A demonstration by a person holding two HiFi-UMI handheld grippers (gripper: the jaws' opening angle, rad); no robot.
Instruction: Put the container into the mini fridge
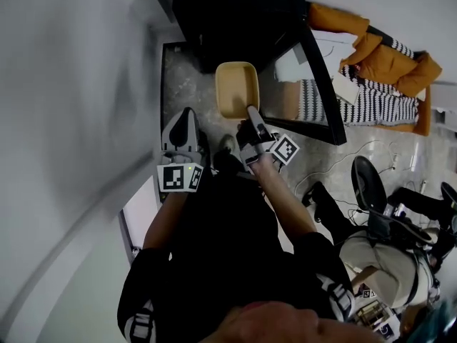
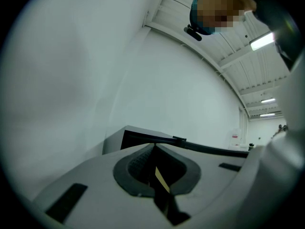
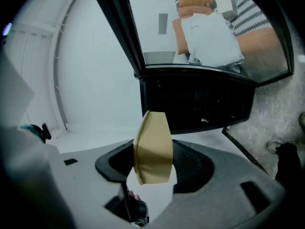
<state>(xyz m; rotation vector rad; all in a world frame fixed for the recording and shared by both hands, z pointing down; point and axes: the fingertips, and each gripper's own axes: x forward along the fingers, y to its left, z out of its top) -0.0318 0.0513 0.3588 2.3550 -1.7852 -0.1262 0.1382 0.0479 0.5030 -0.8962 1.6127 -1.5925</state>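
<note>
My right tool [image 1: 250, 113] clamps the smooth tan rounded-rectangular plastic container [image 1: 236, 88] by its rim, frame centre; left tool [image 1: 187, 114] closed, empty.

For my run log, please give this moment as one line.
right gripper: shut on container | left gripper: shut, empty | mini fridge: open | container: not yet inside

Matt plastics are sitting against a glossy black fridge

The container [image 1: 236, 88] is looking like smooth, matt tan plastic. The right gripper [image 1: 251, 114] and left gripper [image 1: 187, 120] are showing matt grey plastic shells, with dark, finely ribbed pads [image 3: 189, 162] that look rubbery. The fridge [image 1: 228, 13] is showing a smooth black casing, and its door [image 1: 303, 91] is shining like glass and mirroring. The floor [image 1: 178, 77] is looking like speckled stone, and the cushions [image 1: 378, 48] like soft orange and striped cloth.
</note>
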